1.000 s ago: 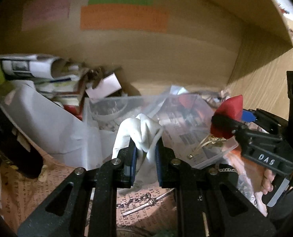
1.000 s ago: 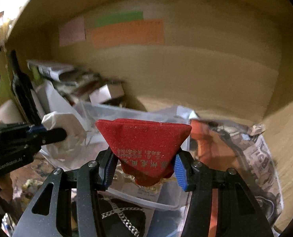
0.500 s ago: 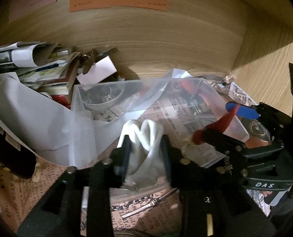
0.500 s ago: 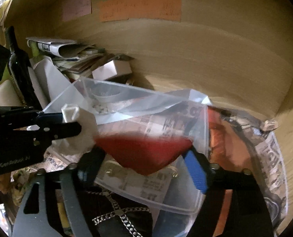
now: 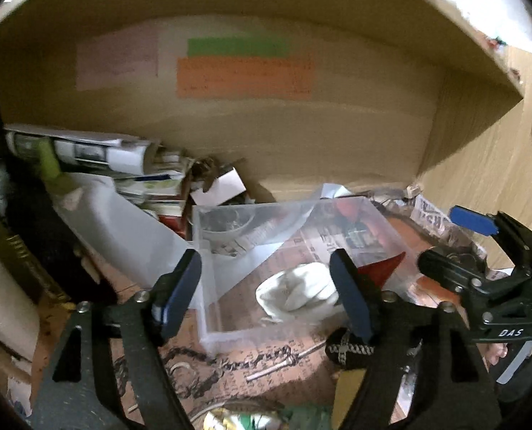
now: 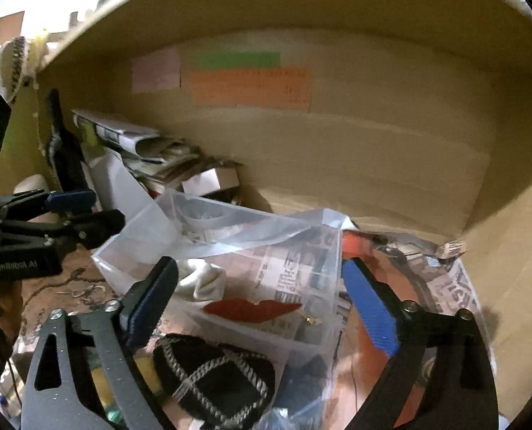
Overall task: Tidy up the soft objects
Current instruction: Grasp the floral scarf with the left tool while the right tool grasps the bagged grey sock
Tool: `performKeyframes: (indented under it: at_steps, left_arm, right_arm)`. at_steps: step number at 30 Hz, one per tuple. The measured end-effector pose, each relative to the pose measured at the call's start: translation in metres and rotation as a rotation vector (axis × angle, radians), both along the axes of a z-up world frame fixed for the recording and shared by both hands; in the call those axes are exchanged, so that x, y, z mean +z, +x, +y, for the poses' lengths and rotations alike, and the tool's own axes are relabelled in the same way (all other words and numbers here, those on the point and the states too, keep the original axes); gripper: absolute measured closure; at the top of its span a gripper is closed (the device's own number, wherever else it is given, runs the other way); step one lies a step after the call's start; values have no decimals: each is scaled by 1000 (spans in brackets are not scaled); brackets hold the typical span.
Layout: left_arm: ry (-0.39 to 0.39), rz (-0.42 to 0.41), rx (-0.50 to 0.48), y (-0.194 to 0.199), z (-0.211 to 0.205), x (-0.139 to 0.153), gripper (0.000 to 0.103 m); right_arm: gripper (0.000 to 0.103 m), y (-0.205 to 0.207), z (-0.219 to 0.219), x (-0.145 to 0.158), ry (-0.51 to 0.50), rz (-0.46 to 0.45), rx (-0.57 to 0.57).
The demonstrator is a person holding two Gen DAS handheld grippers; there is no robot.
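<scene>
A clear plastic box (image 5: 208, 322) stands on the newspaper-lined shelf. A white cloth (image 5: 298, 292) and a red pouch (image 5: 382, 268) lie inside it. They also show in the right wrist view, the white cloth (image 6: 203, 279) behind the red pouch (image 6: 251, 310). My left gripper (image 5: 266, 297) is open and empty just above the box's near side. My right gripper (image 6: 262, 308) is open and empty over the box; it also shows at the right of the left wrist view (image 5: 456, 240). A black knitted item with grey stripes (image 6: 212, 383) lies in front of the box.
Rolled newspapers and booklets (image 5: 97, 154) are piled at the back left with a small white box (image 5: 219, 186). A dark bottle (image 6: 60, 143) stands at the left. A metal chain (image 5: 230, 362) lies before the box. Wooden walls close the back and right.
Both grippers opened and pulled back. The white cloth left my left gripper and the red pouch left my right gripper; both now lie in the clear box.
</scene>
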State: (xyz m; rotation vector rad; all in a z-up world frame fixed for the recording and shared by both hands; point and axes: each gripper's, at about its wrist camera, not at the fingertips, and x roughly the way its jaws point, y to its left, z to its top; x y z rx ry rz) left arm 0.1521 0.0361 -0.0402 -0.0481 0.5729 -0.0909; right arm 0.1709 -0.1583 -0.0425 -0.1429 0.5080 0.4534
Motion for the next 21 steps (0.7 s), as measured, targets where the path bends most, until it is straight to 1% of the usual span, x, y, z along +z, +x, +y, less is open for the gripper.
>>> performKeyframes:
  at_steps: [2,4,7,9,13,21]
  left_arm:
    - [-2,-13,8,-11,2,1,21]
    - [0,-21,14,-23,4,0,21]
    - [5,-13,22,-40,7,-7,18]
    - [3,-4,27,-51,8,-14,12]
    - [9,21,36,-67,11,-27,12]
    - [12,109,57,-89,13,-72,12]
  right_arm:
    - [5,-12,-4,1,7,-34,-12]
    - [4,-22,-9,1,9,-50,-26]
    - [4,-33,-17,-4,31,-40,-38]
    - [4,-39,-24,-10,45,-23,-50]
    - [4,-50,-34,-25,46,14,-83]
    - [4,-59,-44,-64,46,145,-120]
